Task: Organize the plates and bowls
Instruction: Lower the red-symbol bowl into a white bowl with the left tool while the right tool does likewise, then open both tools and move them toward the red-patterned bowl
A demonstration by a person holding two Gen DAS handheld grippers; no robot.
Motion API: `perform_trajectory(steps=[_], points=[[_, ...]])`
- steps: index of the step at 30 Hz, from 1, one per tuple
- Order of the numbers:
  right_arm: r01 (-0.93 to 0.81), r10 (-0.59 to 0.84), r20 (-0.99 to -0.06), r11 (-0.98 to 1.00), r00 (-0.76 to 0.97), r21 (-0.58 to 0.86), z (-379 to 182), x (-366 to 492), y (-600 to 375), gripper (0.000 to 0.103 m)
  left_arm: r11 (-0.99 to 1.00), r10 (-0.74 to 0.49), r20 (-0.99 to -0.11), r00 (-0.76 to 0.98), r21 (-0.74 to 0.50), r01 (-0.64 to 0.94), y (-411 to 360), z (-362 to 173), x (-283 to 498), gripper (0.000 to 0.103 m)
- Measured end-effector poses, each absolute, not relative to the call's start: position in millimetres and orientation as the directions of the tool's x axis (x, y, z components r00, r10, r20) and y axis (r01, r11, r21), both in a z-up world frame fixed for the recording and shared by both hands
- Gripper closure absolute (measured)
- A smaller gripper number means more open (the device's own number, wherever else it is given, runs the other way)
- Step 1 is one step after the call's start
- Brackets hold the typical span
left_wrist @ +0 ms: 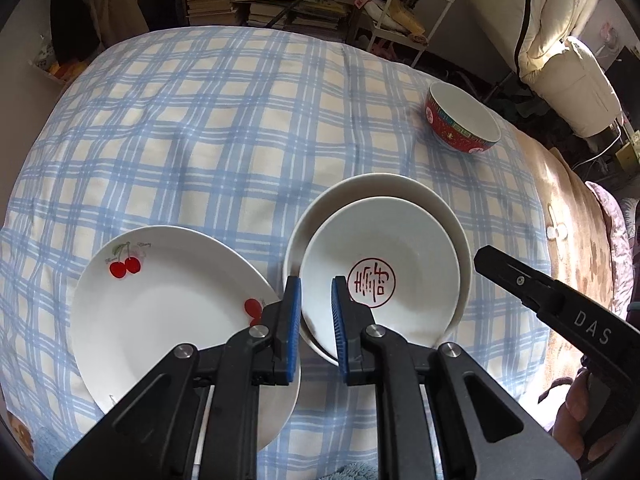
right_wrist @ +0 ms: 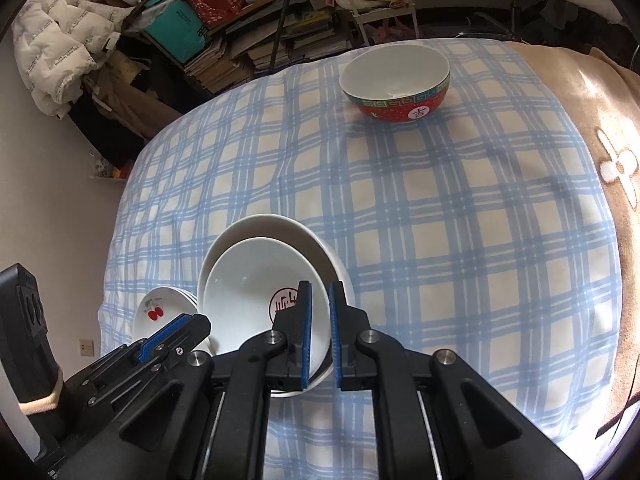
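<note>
Nested bowls on checked cloth, both tools over near rims.

Small white bowl with red seal mark (left_wrist: 384, 276) sat inside larger white bowl (left_wrist: 372, 188). Left gripper (left_wrist: 316, 308) straddled both near rims, pads not pressing. Right gripper (right_wrist: 319, 316) was shut, empty. Cherry-printed white plate (left_wrist: 168, 304) lay just left of the nested bowls; red patterned bowl (right_wrist: 400, 80) well beyond.

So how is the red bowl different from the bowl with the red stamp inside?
The red bowl is red with a patterned band outside; the stamped bowl looks plain white apart from its red mark. The red bowl stands alone on the checked cloth; the stamped bowl sits nested in a bigger white bowl. The red bowl looks deeper. Both are white inside and empty.
</note>
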State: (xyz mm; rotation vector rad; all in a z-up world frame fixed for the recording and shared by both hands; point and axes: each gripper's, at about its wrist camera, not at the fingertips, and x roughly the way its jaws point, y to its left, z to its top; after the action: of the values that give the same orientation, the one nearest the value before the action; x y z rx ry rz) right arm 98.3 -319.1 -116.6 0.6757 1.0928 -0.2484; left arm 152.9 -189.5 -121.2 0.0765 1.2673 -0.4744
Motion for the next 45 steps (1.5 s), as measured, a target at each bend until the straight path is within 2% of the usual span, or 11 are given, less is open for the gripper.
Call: perform_trajectory(steps=[3, 5, 6, 7, 9, 15, 19, 21, 29, 39, 45], points=[[0.517, 0.112, -0.878, 0.77, 0.466, 0.373, -109, 97, -326, 0.089, 0.901, -0.305, -0.922, 0.238, -0.199, 0.386, -190, -108, 155, 0.083], [0.523, 0.095, -0.882, 0.774, 0.462, 0.357, -104, 98, -331, 0.075, 0.898, -0.302, -0.919, 0.253, -0.185, 0.399, -195, -97, 157, 0.072], [0.524, 0.087, -0.884, 0.777, 0.459, 0.348, -102, 100, -334, 0.065, 0.896, -0.3, -0.918, 0.26, -0.177, 0.407, -198, -92, 159, 0.057], [0.522, 0.075, -0.886, 0.784, 0.458, 0.336, -99, 102, -338, 0.063, 0.896, -0.295, -0.916, 0.273, -0.166, 0.413, -201, -87, 161, 0.042], [0.511, 0.049, -0.881, 0.799, 0.47, 0.317, -95, 107, -344, 0.055, 0.898, -0.275, -0.913, 0.3, -0.132, 0.421, -209, -79, 167, 0.032], [0.533, 0.003, -0.874, 0.792, 0.487, 0.299, -97, 116, -374, 0.027, 0.889, -0.218, -0.919, 0.329, -0.047, 0.456, -231, -72, 182, 0.02], [0.553, -0.039, -0.853, 0.776, 0.521, 0.302, -90, 117, -395, 0.02, 0.894, -0.23, -0.907, 0.353, -0.054, 0.444, -244, -66, 197, 0.014], [0.562, -0.037, -0.843, 0.761, 0.536, 0.324, -88, 118, -408, 0.004, 0.895, -0.245, -0.905, 0.349, -0.073, 0.44, -250, -63, 204, 0.014], [0.582, -0.089, -0.854, 0.767, 0.513, 0.269, -90, 132, -449, 0.002, 0.873, -0.247, -0.901, 0.356, -0.048, 0.485, -287, -62, 235, 0.014], [0.573, -0.081, -0.884, 0.787, 0.461, 0.227, -106, 156, -488, 0.002, 0.846, -0.3, -0.901, 0.314, -0.099, 0.523, -339, -85, 271, 0.014], [0.561, -0.058, -0.897, 0.798, 0.438, 0.222, -120, 174, -502, 0.015, 0.845, -0.324, -0.911, 0.256, -0.157, 0.51, -368, -110, 289, 0.014]])
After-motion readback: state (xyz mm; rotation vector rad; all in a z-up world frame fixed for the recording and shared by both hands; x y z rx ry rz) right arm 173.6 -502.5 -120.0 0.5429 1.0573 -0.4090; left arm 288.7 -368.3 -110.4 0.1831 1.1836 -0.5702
